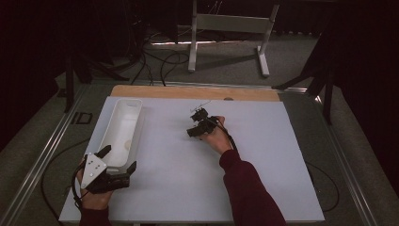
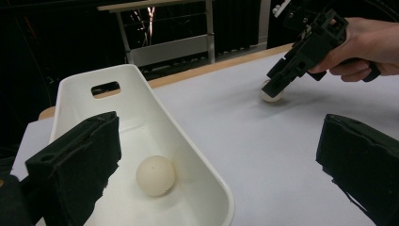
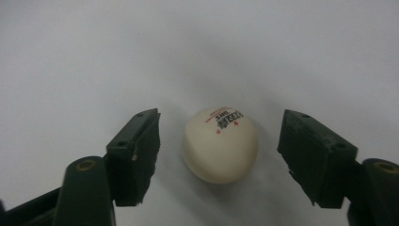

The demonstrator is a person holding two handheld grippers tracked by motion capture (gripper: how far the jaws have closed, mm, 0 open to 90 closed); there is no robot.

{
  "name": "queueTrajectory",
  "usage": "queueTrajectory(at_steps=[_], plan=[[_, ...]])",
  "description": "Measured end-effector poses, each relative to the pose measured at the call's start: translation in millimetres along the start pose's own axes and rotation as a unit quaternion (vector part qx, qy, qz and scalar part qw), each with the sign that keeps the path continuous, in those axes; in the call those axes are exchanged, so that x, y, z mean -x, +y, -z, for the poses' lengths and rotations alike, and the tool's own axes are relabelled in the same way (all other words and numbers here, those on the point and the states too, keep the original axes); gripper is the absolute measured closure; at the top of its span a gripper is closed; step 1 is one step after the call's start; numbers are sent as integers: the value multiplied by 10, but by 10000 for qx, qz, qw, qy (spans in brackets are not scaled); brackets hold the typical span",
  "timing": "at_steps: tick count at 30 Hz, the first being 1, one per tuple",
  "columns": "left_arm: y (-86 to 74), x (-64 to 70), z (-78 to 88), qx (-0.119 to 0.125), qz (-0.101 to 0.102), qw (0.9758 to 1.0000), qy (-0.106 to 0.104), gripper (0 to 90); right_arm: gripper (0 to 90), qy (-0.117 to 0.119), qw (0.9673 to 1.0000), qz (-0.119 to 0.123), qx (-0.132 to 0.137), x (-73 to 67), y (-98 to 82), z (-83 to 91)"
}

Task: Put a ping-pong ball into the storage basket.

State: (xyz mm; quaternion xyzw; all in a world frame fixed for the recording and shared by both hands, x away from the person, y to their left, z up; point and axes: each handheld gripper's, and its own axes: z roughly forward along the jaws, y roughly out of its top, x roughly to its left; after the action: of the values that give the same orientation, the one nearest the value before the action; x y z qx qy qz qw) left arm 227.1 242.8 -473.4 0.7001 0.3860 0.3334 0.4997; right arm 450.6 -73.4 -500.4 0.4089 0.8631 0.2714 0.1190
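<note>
While one ball (image 2: 155, 175) already sits in the white bin (image 2: 188, 155), 2nd ball (image 3: 221, 144) is on the desk (image 1: 263, 155) between right gripper (image 3: 219, 157) fingers — spread, not touching yet. Left gripper (image 2: 221, 160) fingers wide apart, empty, beside bin. Left to do — pinch, carry, drop in.

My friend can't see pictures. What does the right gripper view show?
A white ball with small red and black print lies on the pale table, between the two black jaws of the right gripper. There is a gap on each side, so the jaws are not touching the ball.
</note>
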Motion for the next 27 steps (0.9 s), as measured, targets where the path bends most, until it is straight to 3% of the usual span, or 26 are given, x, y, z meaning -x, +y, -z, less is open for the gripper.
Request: queueTrajectory(at_steps=[8,21,27], plan=[[0,1,-2,-4,1,10000,4,11,380,-24,10000,74,-49,-14,-3,-22],[-2,0,-2,-8,7,10000,7,11,491,-70,9998,-5,-171,-21,-12,-52],[-2,3,-3,-5,5,10000,13,11,503,-89,9998,26,-195,-27,-10,-49]])
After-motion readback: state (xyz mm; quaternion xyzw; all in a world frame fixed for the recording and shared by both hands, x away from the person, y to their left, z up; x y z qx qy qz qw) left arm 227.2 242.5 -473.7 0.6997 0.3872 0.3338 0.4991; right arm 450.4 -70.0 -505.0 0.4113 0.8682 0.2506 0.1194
